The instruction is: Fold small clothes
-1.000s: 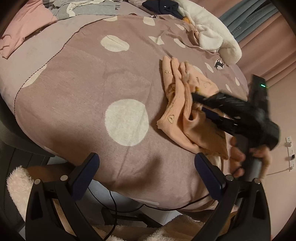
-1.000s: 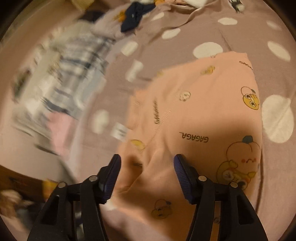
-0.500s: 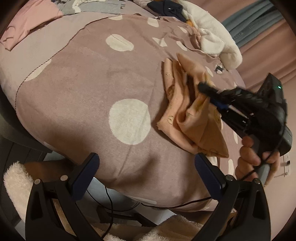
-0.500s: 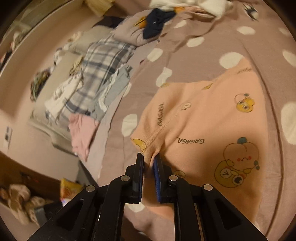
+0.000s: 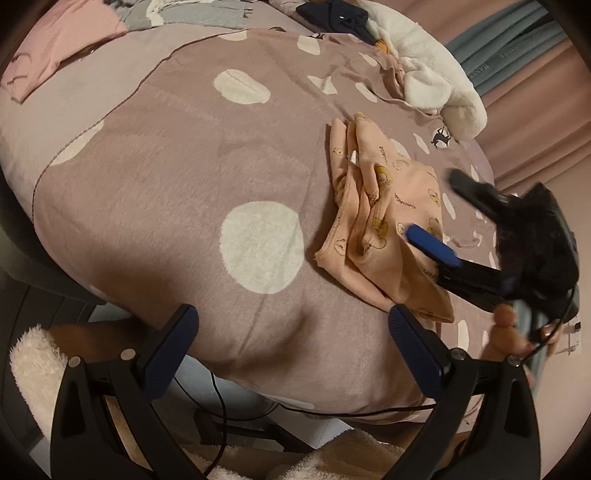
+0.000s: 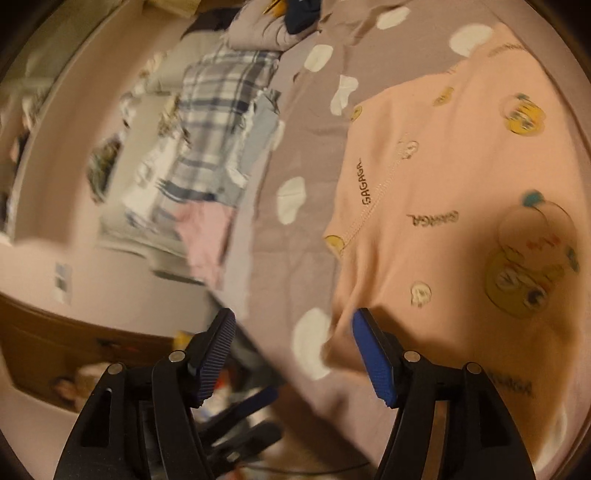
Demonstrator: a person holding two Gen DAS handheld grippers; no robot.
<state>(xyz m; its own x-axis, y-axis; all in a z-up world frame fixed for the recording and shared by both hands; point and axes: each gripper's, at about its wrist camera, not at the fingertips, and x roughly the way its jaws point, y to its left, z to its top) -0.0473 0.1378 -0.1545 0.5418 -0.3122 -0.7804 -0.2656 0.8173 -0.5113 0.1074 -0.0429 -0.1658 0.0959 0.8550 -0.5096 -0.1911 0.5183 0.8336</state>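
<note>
Over garment (image 5: 384, 225), right hand-held gripper (image 6: 293, 354) reopened.

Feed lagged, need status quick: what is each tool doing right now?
Left tool: open, holding nothing.
Right tool: open, holding nothing, at the peach garment's edge.

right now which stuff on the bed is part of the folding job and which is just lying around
In the job:
peach printed garment, bunched on the dotted blanket
right gripper, open beside the garment's edge
left gripper, open, off the bed's near edge

Lying about:
plaid clothes pile
pink garment
white fleece
navy item
</note>
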